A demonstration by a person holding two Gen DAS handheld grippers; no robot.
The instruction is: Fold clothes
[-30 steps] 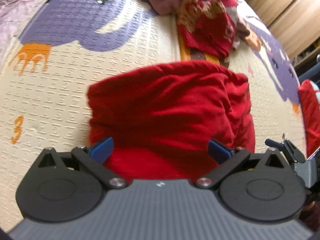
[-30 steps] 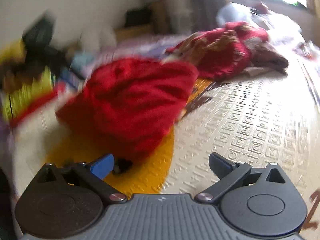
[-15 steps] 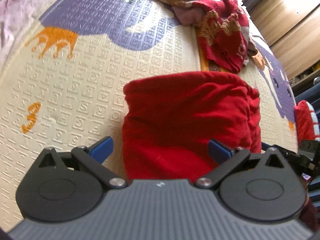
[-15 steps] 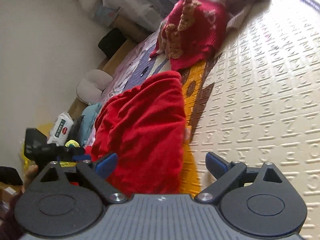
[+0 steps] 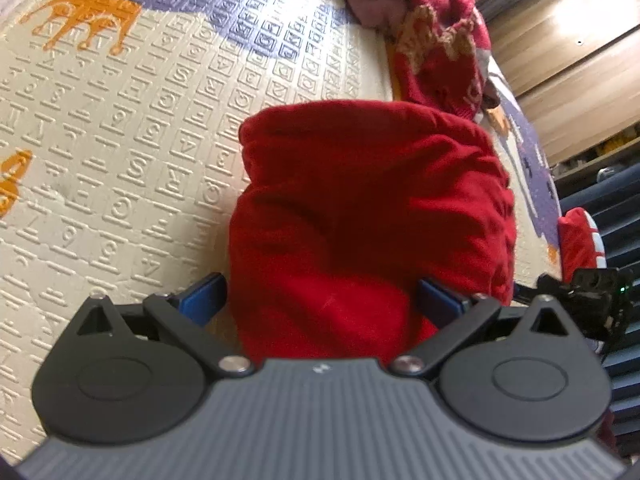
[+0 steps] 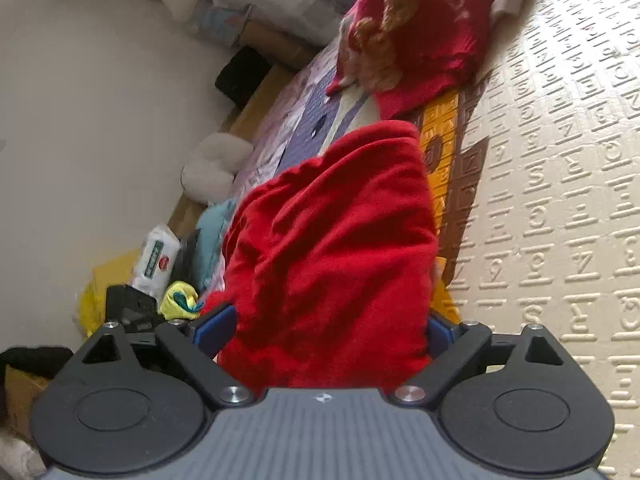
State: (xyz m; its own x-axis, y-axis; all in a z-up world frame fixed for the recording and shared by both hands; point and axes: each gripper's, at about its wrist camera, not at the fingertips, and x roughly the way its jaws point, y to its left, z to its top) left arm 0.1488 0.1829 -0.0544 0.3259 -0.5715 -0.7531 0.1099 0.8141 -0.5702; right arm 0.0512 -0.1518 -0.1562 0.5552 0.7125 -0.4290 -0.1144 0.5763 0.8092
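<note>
A plain red garment (image 5: 360, 208) lies bunched in a thick fold on the embossed play mat (image 5: 120, 152). My left gripper (image 5: 322, 298) is open, and the near end of the garment sits between its blue pads (image 5: 204, 296) without being pinched. From the other side, the same red garment (image 6: 340, 248) fills the gap of my right gripper (image 6: 326, 326), which is also open, its pads (image 6: 214, 326) wide apart. In the left wrist view the right gripper's body (image 5: 584, 292) shows at the garment's right edge.
A heap of red patterned knitwear (image 5: 436, 40) lies beyond the garment, also the knitwear heap (image 6: 416, 28). A red and white item (image 5: 580, 240) sits at the mat's right edge. Bags, a wipes pack (image 6: 156, 256) and cushions line the wall.
Both grippers have closed in on the red garment, which now reaches between their open fingers. The right view has swung round and steadied. The jaws kept their width.
</note>
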